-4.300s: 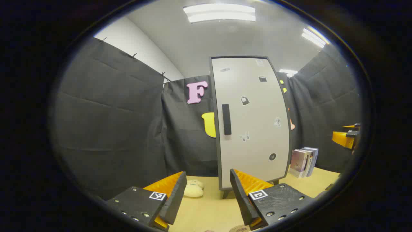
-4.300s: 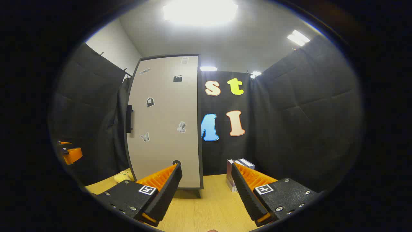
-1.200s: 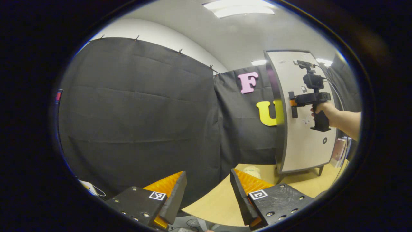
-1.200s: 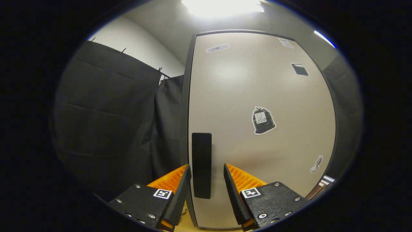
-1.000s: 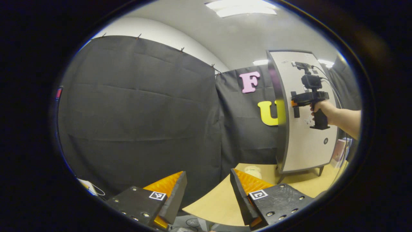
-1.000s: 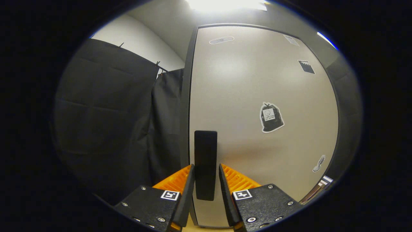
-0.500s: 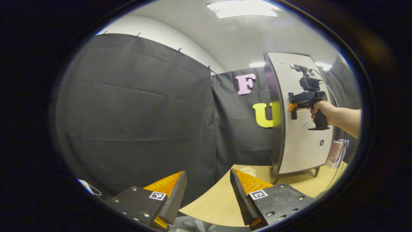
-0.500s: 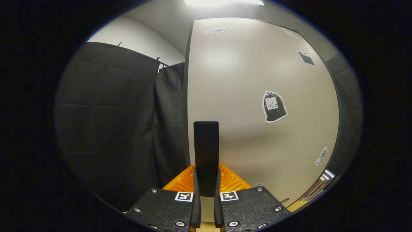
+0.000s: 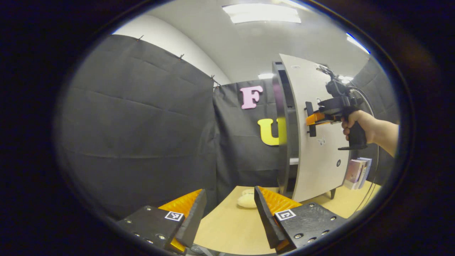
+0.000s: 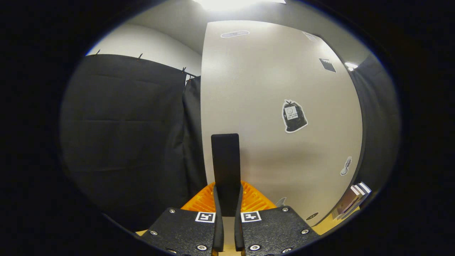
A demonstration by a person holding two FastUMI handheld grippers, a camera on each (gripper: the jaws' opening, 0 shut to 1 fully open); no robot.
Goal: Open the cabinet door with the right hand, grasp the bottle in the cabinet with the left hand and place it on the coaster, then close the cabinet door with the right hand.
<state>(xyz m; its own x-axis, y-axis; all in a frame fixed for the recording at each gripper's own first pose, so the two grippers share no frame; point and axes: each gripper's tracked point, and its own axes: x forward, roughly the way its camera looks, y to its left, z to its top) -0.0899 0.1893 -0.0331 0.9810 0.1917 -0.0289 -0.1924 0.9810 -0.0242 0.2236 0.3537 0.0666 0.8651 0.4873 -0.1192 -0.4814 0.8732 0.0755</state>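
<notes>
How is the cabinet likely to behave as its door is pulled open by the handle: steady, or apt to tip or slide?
The cabinet is tall and narrow on small legs, so a hard pull could probably rock or slide it. The right gripper is clamped on the handle, well up the door, adding leverage. The door looks like a stiff panel and has swung ajar.

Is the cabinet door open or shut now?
Partly open. In the left gripper view the door stands away from the cabinet, with a dark gap between; the right tongs clamp its handle.
</notes>
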